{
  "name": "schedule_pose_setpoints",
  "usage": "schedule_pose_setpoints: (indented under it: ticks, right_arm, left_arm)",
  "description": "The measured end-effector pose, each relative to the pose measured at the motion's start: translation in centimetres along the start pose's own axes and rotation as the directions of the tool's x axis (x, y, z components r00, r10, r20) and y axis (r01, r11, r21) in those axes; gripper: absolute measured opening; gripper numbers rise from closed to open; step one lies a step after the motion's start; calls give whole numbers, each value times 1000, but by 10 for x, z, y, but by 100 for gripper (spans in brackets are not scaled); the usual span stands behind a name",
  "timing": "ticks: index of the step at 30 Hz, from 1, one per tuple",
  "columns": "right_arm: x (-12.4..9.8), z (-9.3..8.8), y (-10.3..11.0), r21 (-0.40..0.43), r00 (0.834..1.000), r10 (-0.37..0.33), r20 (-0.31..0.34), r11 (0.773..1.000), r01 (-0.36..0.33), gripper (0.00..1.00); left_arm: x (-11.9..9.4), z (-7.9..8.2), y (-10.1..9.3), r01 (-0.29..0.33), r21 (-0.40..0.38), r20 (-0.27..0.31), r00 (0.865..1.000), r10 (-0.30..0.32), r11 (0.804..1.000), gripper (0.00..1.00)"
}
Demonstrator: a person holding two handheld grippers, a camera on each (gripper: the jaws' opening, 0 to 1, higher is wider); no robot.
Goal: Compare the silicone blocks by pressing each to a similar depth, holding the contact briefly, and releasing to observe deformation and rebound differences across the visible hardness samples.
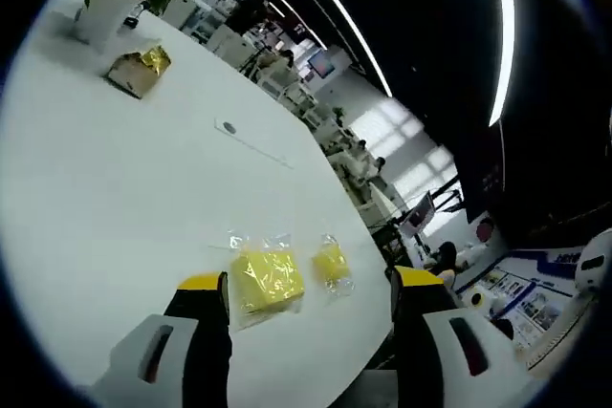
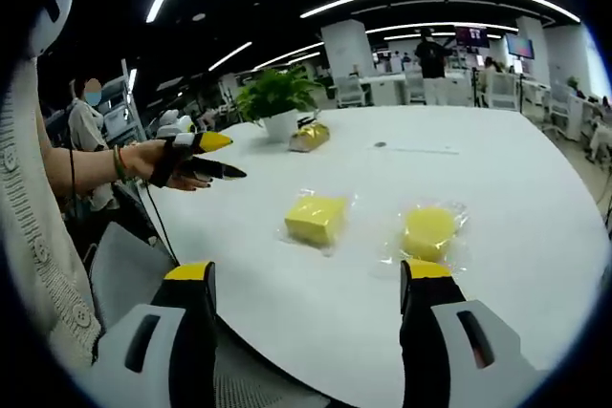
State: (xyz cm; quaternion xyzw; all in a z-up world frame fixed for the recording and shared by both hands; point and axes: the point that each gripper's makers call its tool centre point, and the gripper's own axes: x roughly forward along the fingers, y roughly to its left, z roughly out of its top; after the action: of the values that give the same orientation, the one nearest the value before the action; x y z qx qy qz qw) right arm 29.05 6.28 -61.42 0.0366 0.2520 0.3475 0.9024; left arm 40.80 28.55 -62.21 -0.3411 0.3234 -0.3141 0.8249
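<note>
While both grippers' fingers stand spread, holding nothing, right gripper view catches the left gripper (image 2: 215, 155) beside the potted plant (image 2: 275, 97); square block (image 2: 316, 218) bagged

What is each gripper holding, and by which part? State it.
Nothing is held. The left gripper and right gripper are both open, above the white table, clear of the bagged yellow square silicone block and yellow round silicone block.

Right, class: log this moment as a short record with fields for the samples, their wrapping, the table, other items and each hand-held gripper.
samples: square yellow block; round yellow block
wrapping: both in clear plastic bags
surface: white table
other items: potted plant; gold packet
contact: neither block touched
left hand-held gripper: open, above the table
right hand-held gripper: open, short of the blocks
</note>
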Motion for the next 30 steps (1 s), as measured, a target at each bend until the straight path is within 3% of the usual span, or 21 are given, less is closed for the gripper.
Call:
schedule_pose_setpoints:
  ticks: [3, 5, 6, 12, 17, 21, 23, 28, 30]
  right_arm:
    - [1, -3, -1, 12, 1000, -3, -12, 1000, 3, 73]
    - [2, -5, -2, 16, 1000, 0, -17, 1000, 0, 72]
    - [2, -6, -2, 15, 1000, -1, -21, 1000, 1, 72]
    - [5, -12, -7, 31, 998, 2, -60, 1000, 0, 71]
    - [6, -12, -16, 36, 998, -16, -68, 999, 18, 71]
    - [5, -13, -23, 38, 996, -29, -81, 999, 32, 71]
    - [4, -14, -26, 45, 996, -33, -89, 998, 37, 71]
    - [5, -16, -31, 54, 994, -40, -100, 998, 46, 71]
    - [5, -17, -33, 54, 994, -40, -102, 997, 46, 70]
  left_arm:
    - [16, -9, 15, -9, 49, -62, 998, 12, 999, 62]
    - [24, -16, 28, -25, 166, -110, 993, 44, 986, 62]
    - [31, -17, 34, -30, 175, -116, 992, 51, 984, 64]
    - [62, -18, 49, 19, -10, -123, 992, -20, 1000, 63]
    - [80, -21, 61, 19, -52, -133, 991, -25, 998, 62]
    - [94, -11, 56, 72, -138, -95, 992, -86, 988, 54]
    - [100, -9, 59, 74, -144, -94, 992, -88, 987, 50]
    - [108, -19, 53, 102, -149, -130, 984, -121, 984, 39]
    - [109, -23, 54, 100, -163, -139, 983, -124, 981, 30]
